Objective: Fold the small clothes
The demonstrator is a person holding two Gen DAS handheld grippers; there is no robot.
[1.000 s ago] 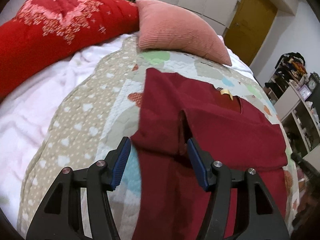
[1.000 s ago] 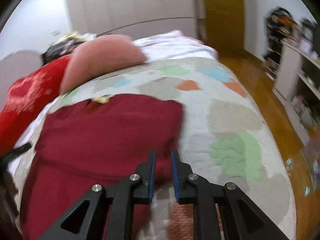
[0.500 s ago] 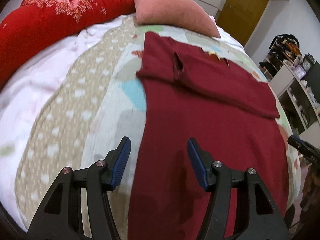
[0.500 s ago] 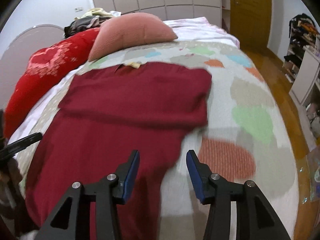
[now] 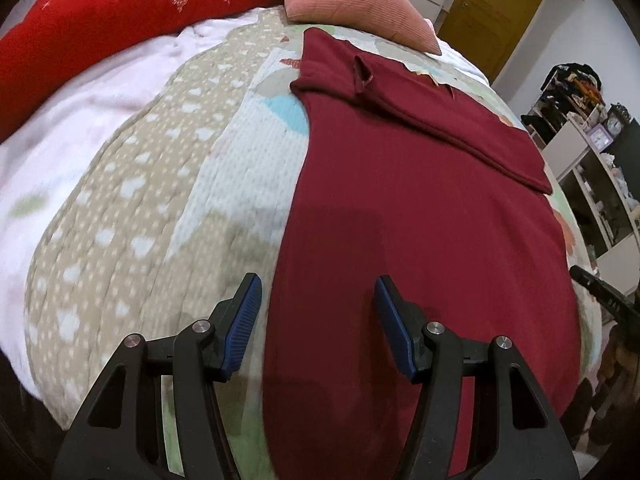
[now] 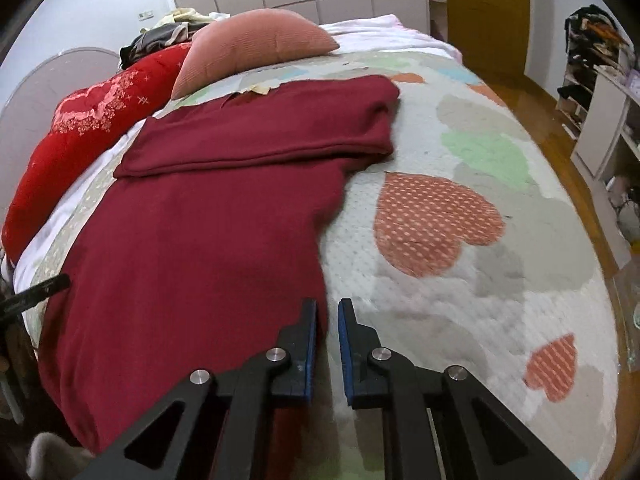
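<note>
A pink cushion (image 6: 256, 46) and red duvet (image 5: 120, 12) lie at twelve o'clock on the quilt (image 6: 460, 208). The maroon garment (image 5: 420, 200) (sleeves folded across) lies flat. Left tongs (image 5: 318, 322) gape wide, straddling its near left edge; right tongs (image 6: 327, 344), nearly closed, sit at its right edge, grip unclear.

I can't read any words, brand names, labels or numbers anywhere in what my two cameras show. The small tag at the neck of the dark red sweater (image 6: 259, 89) is too small and crumpled for me to tell whether anything is printed on it. The clocks on the shelf (image 5: 612, 128) at the far side of the room are too tiny and blurred for me to read their faces.
</note>
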